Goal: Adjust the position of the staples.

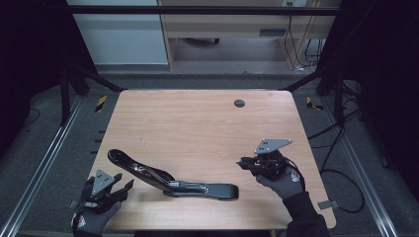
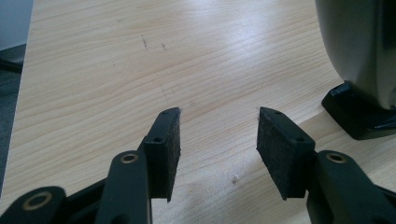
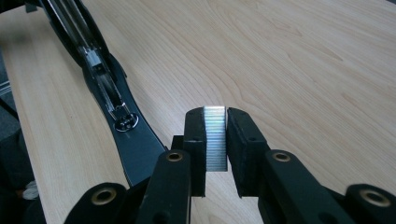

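So we're partway through loading this stapler (image 1: 173,180), which lies opened up on the table (image 1: 197,118) near the front edge, top arm swung up toward the left and base running out to the right. The right gripper (image 1: 243,162) is clenched on a strip of staples (image 3: 215,135), pads squeezing it from both sides, and it hangs above the wood just right of the stapler's base. From the right gripper view we're looking along the open metal channel (image 3: 105,81), and as far as we can tell it has no staples in it yet. The left gripper (image 1: 124,183) sits released at the front left corner, jaws apart with nothing between them, just beside the stapler's raised arm. So: stapler open, strip picked up. Left to do, we reckon: drop the strip into the channel and close the thing up
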### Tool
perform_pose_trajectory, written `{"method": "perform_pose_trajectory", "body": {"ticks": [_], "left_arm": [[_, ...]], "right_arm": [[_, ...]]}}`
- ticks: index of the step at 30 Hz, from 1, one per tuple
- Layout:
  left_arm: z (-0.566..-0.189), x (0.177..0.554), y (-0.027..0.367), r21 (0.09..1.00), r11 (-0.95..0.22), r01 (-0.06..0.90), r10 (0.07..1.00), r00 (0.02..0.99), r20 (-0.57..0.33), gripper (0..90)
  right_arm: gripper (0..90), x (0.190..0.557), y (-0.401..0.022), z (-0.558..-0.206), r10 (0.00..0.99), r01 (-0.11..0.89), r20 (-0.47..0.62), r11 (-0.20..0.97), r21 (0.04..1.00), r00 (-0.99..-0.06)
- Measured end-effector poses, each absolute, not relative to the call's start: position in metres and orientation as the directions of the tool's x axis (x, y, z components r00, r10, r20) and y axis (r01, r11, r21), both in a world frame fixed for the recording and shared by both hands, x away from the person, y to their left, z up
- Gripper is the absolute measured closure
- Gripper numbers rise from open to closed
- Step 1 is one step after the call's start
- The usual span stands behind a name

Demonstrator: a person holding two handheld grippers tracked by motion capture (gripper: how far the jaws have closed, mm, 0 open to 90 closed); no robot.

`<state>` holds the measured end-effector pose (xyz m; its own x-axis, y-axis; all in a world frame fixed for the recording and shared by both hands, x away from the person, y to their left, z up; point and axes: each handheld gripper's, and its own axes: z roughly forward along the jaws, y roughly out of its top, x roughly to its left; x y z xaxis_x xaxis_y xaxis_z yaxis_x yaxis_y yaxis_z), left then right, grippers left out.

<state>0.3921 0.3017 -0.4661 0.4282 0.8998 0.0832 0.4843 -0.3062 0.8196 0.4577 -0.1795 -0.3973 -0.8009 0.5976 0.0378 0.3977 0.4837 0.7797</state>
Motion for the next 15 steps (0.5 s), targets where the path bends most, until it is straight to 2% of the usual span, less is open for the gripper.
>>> {"method": "perform_pose_trajectory", "body": {"ticks": [15], "left_arm": [[-0.467, 0.393, 0.301, 0.816, -0.309, 0.488, 0.900, 0.427, 0.086, 49.1]], "right_arm": [[78.5, 0.456, -0.161, -0.389, 0.521, 0.332, 0.017, 0.518, 0.788, -0.854]]}}
